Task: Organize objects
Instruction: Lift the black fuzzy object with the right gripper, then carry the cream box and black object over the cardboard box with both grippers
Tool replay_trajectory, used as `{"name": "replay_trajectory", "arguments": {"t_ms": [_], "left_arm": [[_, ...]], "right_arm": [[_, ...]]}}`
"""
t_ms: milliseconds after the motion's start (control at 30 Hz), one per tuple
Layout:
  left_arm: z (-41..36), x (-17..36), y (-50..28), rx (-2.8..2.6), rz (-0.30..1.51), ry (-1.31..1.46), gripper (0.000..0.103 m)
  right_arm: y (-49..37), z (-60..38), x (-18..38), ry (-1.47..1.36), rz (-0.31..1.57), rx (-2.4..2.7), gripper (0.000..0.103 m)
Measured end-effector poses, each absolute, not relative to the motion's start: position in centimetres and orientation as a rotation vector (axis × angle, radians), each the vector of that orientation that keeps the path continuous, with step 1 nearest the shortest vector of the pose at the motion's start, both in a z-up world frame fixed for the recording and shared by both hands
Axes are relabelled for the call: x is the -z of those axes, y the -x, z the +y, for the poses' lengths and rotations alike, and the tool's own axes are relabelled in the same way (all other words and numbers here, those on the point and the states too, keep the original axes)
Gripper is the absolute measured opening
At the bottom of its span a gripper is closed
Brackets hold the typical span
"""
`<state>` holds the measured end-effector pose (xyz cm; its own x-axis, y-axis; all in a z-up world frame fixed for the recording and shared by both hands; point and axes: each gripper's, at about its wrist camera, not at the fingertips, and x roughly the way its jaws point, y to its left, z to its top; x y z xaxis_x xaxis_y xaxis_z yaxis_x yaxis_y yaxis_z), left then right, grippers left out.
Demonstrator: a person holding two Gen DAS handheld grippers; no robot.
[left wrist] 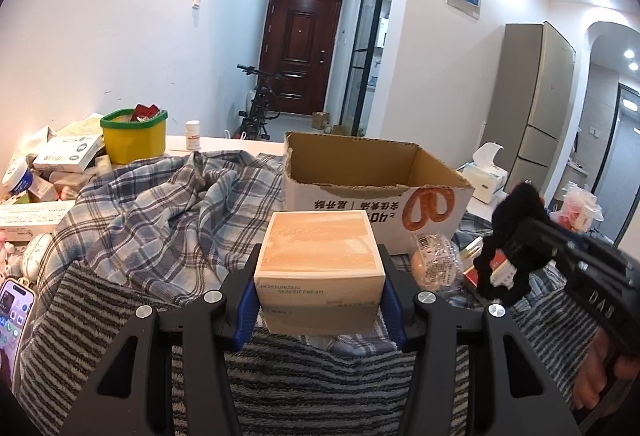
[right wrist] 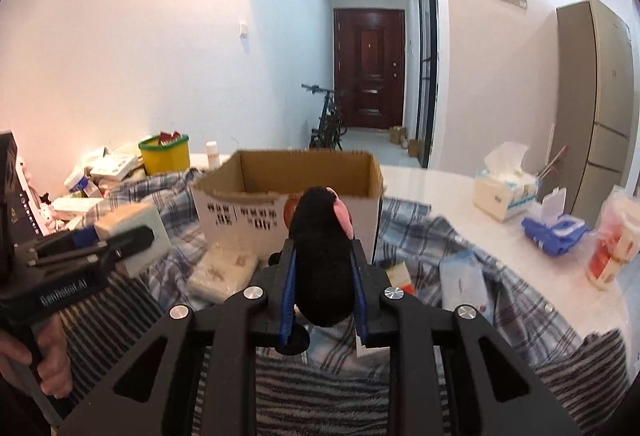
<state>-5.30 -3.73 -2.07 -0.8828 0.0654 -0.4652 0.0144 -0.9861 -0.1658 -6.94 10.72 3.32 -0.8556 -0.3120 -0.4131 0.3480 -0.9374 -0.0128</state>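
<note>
Two loads are up: the left tongs [left wrist: 320, 288] clamp a stiff, light cream carton [left wrist: 320, 268] by its sides; the right tongs [right wrist: 324, 276] squeeze a soft black plush toy [right wrist: 324, 256]. The open cardboard box [left wrist: 360, 171] sits just ahead of both.

Left tongs [left wrist: 320, 292] are clamped on a cream box [left wrist: 318, 268] (held level); right tongs [right wrist: 324, 276] are closed around a black plush [right wrist: 322, 256], both raised.
</note>
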Motion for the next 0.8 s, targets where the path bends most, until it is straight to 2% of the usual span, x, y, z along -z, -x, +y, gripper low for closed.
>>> {"name": "replay_trajectory", "arguments": {"t_ms": [167,367,567,700,800], "left_arm": [[-3.3,-0.2,5.0,-3.025,-0.211,0.686,0.053],[-2.1,-5.9,5.2,-3.046,-0.113,0.526,0.053],[-2.7,-12.6,7.5,-3.014,-0.193,0.321,0.053],[-3.4,-14.6,10.3,-3.044,-0.263,0.208,0.053],[-4.0,-13.7,11.5,-3.061,-0.305,0.198,0.054]], "right_arm": [[6.5,10.5,-6.7,-0.463,0.158,2.748,0.023],[7.1,9.3,-12.1,-0.247,0.179,2.763,0.023],[9.5,8.5,-17.0,-0.094,0.143,2.821,0.023],[12.2,7.8,-17.5,-0.050,0.119,2.894,0.023],[14.2,6.7,-15.0,-0.013,0.174,2.999,0.023]]}}
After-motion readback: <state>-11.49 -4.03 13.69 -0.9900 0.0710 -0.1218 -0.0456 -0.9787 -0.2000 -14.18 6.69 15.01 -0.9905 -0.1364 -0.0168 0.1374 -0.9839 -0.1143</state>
